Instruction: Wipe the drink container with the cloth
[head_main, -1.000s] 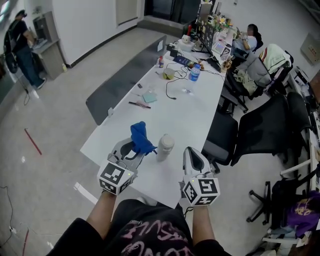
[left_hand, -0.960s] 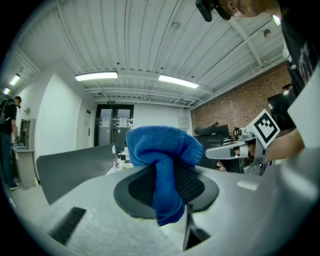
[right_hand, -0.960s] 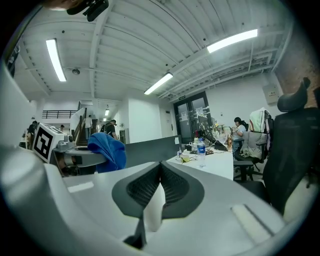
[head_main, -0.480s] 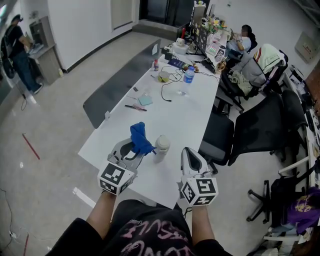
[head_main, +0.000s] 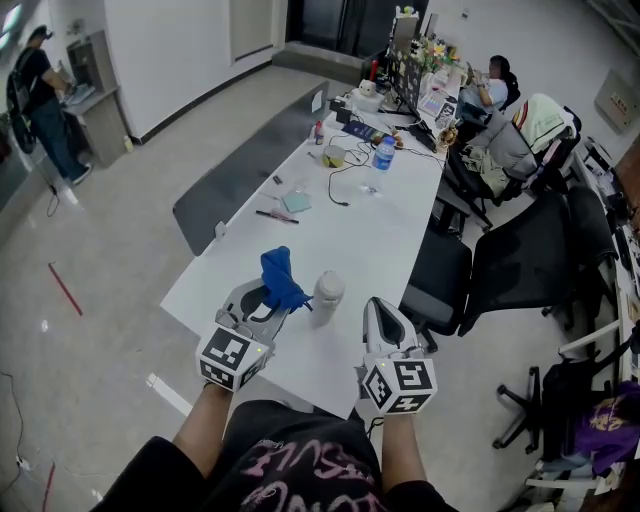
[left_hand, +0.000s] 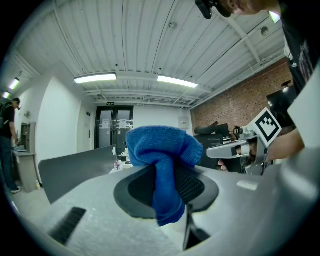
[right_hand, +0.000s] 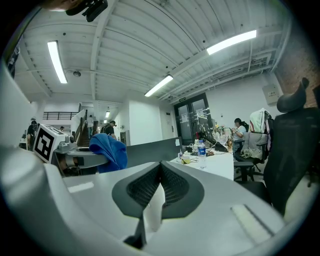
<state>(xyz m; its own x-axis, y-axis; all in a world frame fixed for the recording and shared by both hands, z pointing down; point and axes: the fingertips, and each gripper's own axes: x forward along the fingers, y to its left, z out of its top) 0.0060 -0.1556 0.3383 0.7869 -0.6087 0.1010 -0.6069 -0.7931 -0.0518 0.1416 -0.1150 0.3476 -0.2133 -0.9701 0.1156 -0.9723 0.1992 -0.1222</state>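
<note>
A white lidded drink container (head_main: 327, 295) stands upright near the front edge of the white table (head_main: 350, 235). My left gripper (head_main: 268, 298) is just left of it, shut on a blue cloth (head_main: 280, 274) that bunches up above the jaws. In the left gripper view the cloth (left_hand: 162, 160) is pinched between the dark pads and hangs down over them. My right gripper (head_main: 378, 306) hovers to the right of the container, shut with nothing in it. Its pads (right_hand: 172, 186) meet in the right gripper view, where the cloth (right_hand: 108, 150) shows at the left.
Farther along the table lie a water bottle (head_main: 383, 153), cables, a pen and small items. Black office chairs (head_main: 520, 260) line the right side. A grey panel (head_main: 250, 160) runs along the table's left. One person sits at the far end; another stands at the far left.
</note>
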